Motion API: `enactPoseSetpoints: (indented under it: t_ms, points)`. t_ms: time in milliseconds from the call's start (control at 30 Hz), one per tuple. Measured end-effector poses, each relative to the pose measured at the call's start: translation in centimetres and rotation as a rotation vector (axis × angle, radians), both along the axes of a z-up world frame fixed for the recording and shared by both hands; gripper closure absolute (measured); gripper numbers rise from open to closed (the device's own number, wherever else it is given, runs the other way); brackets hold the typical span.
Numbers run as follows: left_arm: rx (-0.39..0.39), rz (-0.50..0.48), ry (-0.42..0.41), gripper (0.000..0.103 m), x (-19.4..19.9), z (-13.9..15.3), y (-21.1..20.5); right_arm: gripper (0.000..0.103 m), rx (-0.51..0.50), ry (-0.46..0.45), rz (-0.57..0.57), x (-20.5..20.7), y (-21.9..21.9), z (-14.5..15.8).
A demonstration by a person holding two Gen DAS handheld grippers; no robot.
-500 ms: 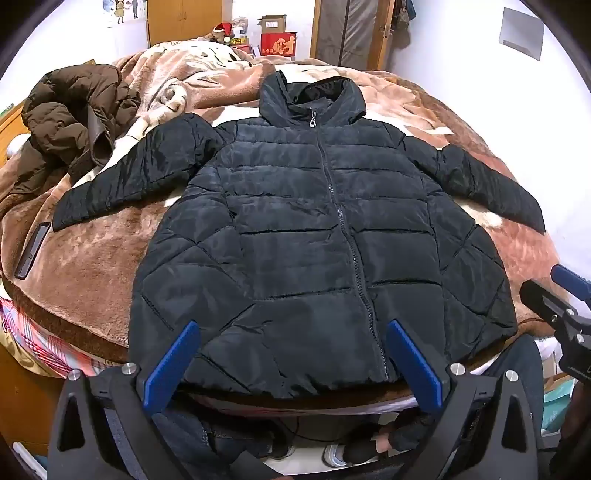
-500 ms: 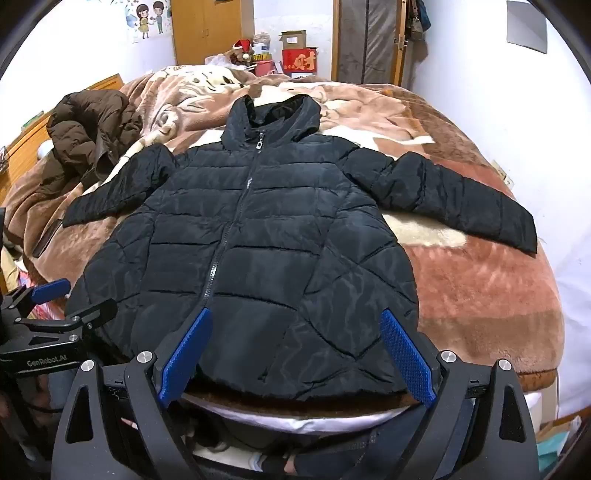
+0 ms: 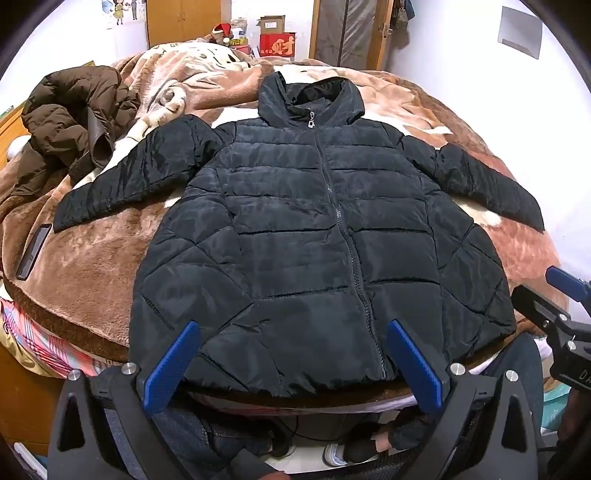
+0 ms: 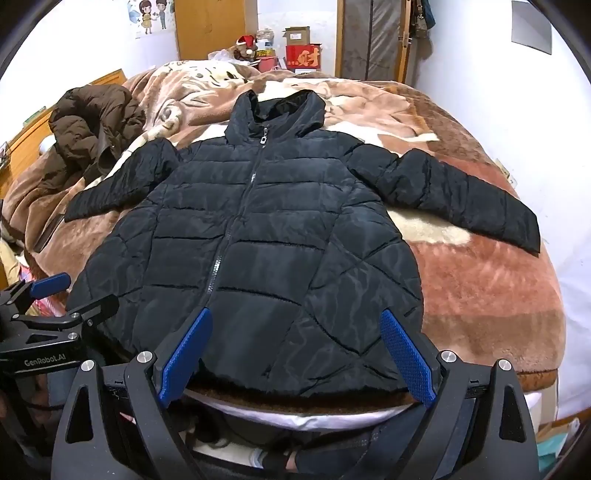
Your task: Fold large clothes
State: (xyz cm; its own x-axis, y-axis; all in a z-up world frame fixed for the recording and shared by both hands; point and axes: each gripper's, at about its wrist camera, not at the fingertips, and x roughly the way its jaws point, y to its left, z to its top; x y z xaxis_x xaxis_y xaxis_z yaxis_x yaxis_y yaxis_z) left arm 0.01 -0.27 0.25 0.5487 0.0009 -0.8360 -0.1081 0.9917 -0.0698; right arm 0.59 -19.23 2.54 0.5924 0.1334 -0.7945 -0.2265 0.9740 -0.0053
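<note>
Quilted black puffer jacket (image 3: 317,236) spread flat; plush brown blanket (image 3: 92,273) beneath.

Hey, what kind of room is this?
Most likely a home bedroom: a bed under a plush brown blanket, a wooden wardrobe behind it, and a black puffer jacket spread out on top.

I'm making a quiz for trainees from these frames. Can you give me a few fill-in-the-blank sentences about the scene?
1. The black jacket lies flat on the bed with its zipper fully ____.
2. Both of its sleeves are spread ____.
3. The left gripper and right gripper are both ____.
4. The heaped coat beside the jacket is ____ in colour.

Missing words: closed; outward; open; brown
</note>
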Motion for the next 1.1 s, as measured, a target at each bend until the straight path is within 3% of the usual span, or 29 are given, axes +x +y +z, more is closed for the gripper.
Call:
enactPoseSetpoints:
  t_ms: [1100]
  points:
    - [-0.013, -0.005, 0.006, 0.001, -0.6, -0.3, -0.5, 0.010, -0.007, 0.010, 0.017, -0.2, 0.6, 0.2]
